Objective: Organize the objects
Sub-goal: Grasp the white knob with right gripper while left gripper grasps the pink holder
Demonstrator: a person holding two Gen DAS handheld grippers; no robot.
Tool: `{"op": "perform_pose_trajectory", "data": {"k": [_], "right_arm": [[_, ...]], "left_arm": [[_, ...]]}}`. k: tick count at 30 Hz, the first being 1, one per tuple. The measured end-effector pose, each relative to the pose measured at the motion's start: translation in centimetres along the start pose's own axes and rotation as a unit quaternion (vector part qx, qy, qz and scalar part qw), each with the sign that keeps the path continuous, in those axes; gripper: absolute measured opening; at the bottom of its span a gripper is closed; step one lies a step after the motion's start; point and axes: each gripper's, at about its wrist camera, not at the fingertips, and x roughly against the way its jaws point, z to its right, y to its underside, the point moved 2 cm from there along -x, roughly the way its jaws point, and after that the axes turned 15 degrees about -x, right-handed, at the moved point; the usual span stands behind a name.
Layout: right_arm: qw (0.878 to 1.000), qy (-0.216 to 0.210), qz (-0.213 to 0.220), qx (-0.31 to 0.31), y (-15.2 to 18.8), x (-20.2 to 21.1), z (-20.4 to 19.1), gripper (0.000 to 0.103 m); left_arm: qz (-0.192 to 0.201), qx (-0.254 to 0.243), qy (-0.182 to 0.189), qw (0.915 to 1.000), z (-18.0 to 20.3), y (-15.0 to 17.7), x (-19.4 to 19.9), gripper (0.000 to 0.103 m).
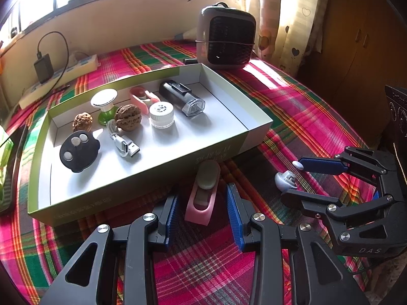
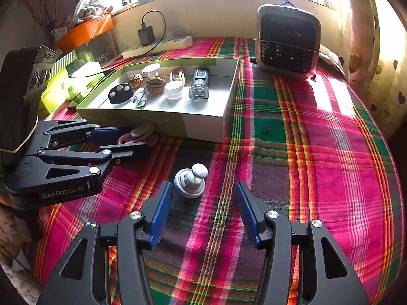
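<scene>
Pink clip [image 1: 201, 198]: long axis toward box [image 1: 223, 150] | left fingers [image 1: 235, 216] spread around it | right fingers [image 2: 160, 213] spread

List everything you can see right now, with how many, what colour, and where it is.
Box: one, green outside and white inside, on the cloth.
Walnuts: two, brown, in the box.
Black disc: one, three silver buttons, in the box.
USB adapter: one, white, in the box.
Jar: one, white, in the box.
Black device: one, clear end, in the box.
Pink clip: one, on the cloth against the box's near wall.
White knob piece: one, on the cloth.
Fan heater: one, grey, behind the box.
Power strip: one, white, by the wall.
Plaid cloth: one, pink and green.
Left tongs: black with blue pads, open around the clip.
Right tongs: open, just short of the knob piece.
</scene>
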Motion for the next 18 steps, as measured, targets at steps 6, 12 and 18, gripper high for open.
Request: {"op": "perform_pose_trajectory", "data": {"k": [6,12,18], "right_arm": [[1.0,0.0,-0.002,0.011,-0.4,-0.6,-0.7,0.053],[0.999,0.026,-0.002,0.045,-0.4,-1.1,-1.7,0.053],[0.998,0.029,0.0,0.053,-0.3,-1.2,-2.0,0.052]], "left_arm": [[0.0,0.001,-0.009,1.0,0.2,-0.1,-0.1,0.034],[0.002,0.008,-0.011,0.9999,0.1,-0.1,-0.2,0.034],[0.0,0.005,-0.02,0.9998,0.2,-0.2,-0.2,0.032]]}}
